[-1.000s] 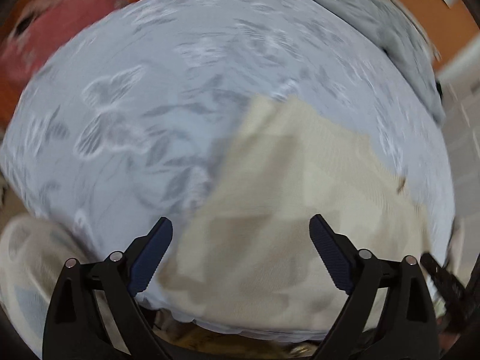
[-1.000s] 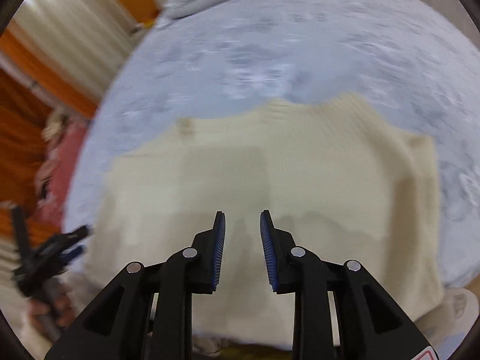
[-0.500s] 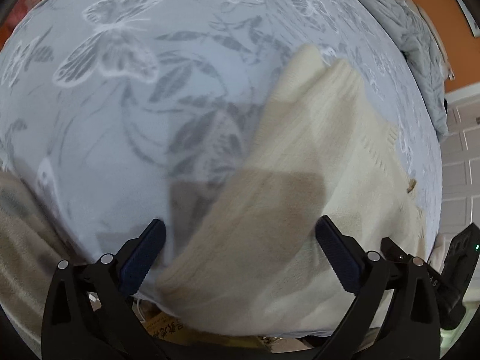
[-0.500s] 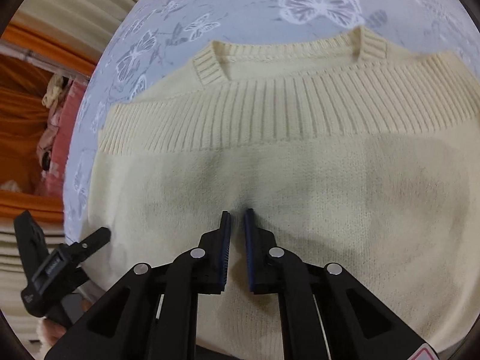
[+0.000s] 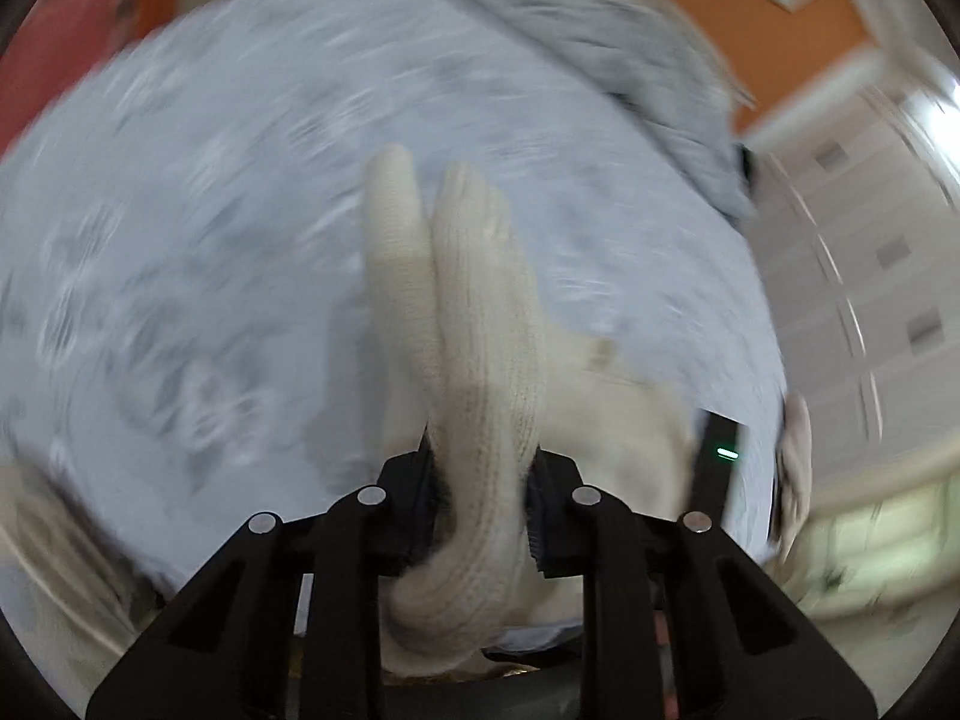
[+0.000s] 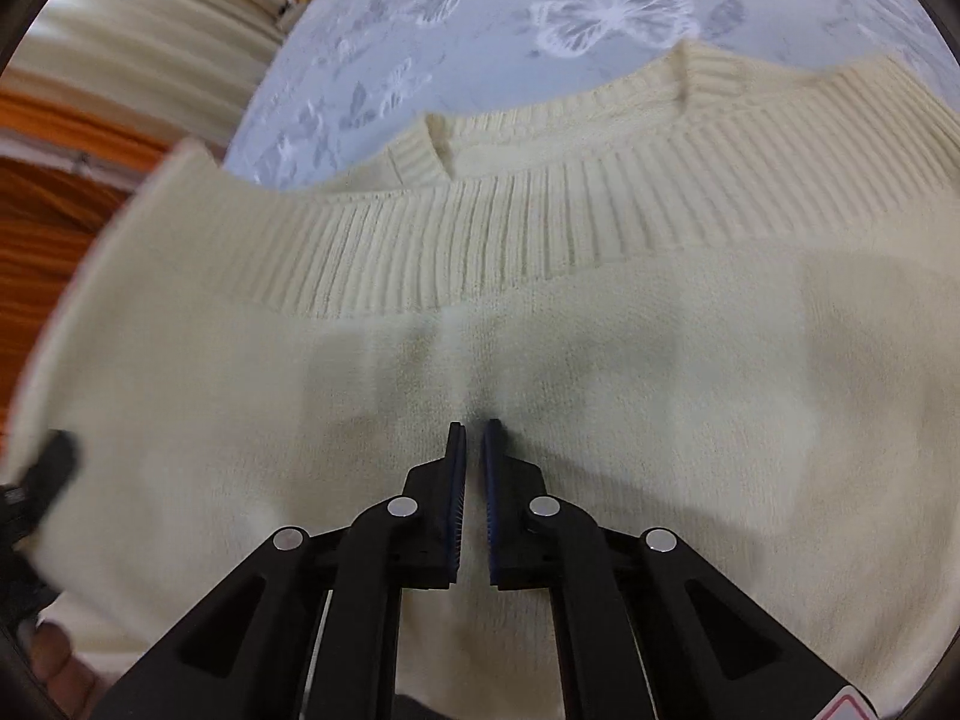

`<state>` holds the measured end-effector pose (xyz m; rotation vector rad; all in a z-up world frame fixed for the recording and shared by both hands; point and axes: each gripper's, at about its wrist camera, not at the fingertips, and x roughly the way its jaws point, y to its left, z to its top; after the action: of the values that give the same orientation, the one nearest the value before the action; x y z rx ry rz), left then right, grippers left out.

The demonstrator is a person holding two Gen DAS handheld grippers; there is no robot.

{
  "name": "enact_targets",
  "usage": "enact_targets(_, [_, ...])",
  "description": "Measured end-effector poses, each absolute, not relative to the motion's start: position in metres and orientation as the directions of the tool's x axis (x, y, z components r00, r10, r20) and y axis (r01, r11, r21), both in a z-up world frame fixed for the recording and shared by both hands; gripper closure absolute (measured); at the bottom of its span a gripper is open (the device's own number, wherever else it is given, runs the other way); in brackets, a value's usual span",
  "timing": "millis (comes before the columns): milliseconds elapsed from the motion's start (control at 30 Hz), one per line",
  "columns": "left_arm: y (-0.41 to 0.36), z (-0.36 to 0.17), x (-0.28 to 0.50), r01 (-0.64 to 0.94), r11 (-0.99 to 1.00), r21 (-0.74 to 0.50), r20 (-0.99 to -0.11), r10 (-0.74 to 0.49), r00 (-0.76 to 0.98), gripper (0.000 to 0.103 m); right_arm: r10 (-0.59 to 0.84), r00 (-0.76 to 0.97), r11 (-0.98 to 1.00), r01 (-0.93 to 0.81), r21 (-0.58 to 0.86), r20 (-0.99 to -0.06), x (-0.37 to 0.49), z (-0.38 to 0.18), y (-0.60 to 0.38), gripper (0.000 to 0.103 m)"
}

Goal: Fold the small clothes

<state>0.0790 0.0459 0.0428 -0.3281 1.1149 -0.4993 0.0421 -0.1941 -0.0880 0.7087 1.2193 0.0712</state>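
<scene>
Left gripper [image 5: 480,480]: our jaws are closing on a bunched fold of the cream knit sweater [image 5: 480,324], which fills the gap between the pads and stands up ahead of them in two ridges. View heavily blurred.

Right gripper [image 6: 474,426]: our jaws stand narrow, opening a little, with only a thin slit between the blue pads; the tips point down at the sweater's body. We cannot tell whether a pinch of knit lies between the pads.

Cream knit sweater [image 6: 600,360]: lies spread on the bed, ribbed band [image 6: 540,228] running across the upper part, neckline notch beyond it. Its left edge [image 6: 150,300] is lifted and blurred in the right wrist view.

Bedsheet [image 6: 510,12]: pale blue-grey with white butterfly and leaf print, under the sweater.

Grey quilt [image 5: 630,60]: heaped along the far edge of the bed in the left wrist view.

Other items: orange wall [image 5: 750,30]; cream curtain [image 6: 150,30]; white panelled door or cabinet [image 5: 870,270]; a fingertip [image 6: 54,666] at the lower left of the right wrist view.
</scene>
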Motion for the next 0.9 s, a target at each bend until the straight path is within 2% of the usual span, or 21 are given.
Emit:
enact_targets(33, [0.029, 0.053, 0.073, 0.265, 0.84, -0.473, -0.766, -0.541, 0.347, 0.08, 0.412, 0.391, 0.779, 0.318, 0.541, -0.823, 0.036, -0.08, -0.198, 0.087])
enact_targets(200, [-0.059, 0.068, 0.044, 0.447, 0.798, -0.404, -0.778, -0.557, 0.29, 0.08, 0.312, 0.508, 0.807, 0.304, 0.506, -0.803, -0.02, -0.03, -0.245, 0.085])
enact_targets(400, [-0.157, 0.015, 0.023, 0.56, 0.778, -0.285, -0.868, -0.457, 0.193, 0.08, 0.227, 0.555, 0.738, 0.438, 0.513, -0.8, -0.096, -0.021, -0.32, 0.084])
enact_targets(467, [-0.178, -0.01, 0.017, 0.582, 0.782, -0.222, -0.9, -0.394, 0.186, 0.076, 0.219, 0.553, 0.708, 0.477, 0.521, -0.804, -0.116, -0.026, -0.336, 0.075])
enact_targets(500, [-0.181, -0.017, 0.014, 0.587, 0.784, -0.202, -0.911, -0.371, 0.182, 0.071, 0.221, 0.553, 0.699, 0.485, 0.526, -0.804, -0.118, -0.027, -0.339, 0.064])
enact_targets(533, [-0.18, -0.02, 0.008, 0.588, 0.784, -0.197, -0.913, -0.365, 0.181, 0.059, 0.219, 0.557, 0.683, 0.499, 0.534, -0.801, -0.123, -0.027, -0.344, 0.055])
enact_targets(567, [-0.176, -0.018, 0.004, 0.593, 0.778, -0.208, -0.908, -0.378, 0.178, 0.051, 0.219, 0.562, 0.677, 0.5, 0.539, -0.797, -0.125, -0.028, -0.344, 0.051])
enact_targets(600, [-0.17, -0.013, -0.002, 0.606, 0.761, -0.231, -0.894, -0.412, 0.177, 0.032, 0.227, 0.572, 0.669, 0.497, 0.553, -0.788, -0.126, -0.027, -0.345, 0.044])
enact_targets(700, [-0.145, 0.002, -0.019, 0.618, 0.76, -0.202, -0.875, -0.423, 0.234, 0.01, 0.294, 0.608, 0.626, 0.461, 0.629, -0.738, -0.118, -0.025, -0.344, 0.034])
enact_targets(800, [-0.122, 0.008, -0.028, 0.635, 0.756, -0.159, -0.874, -0.407, 0.265, 0.01, 0.336, 0.603, 0.621, 0.436, 0.652, -0.723, -0.095, -0.022, -0.338, 0.022])
enact_targets(900, [-0.095, 0.007, -0.036, 0.622, 0.78, -0.074, -0.886, -0.337, 0.317, 0.01, 0.367, 0.55, 0.64, 0.437, 0.633, -0.75, -0.07, -0.027, -0.322, 0.02])
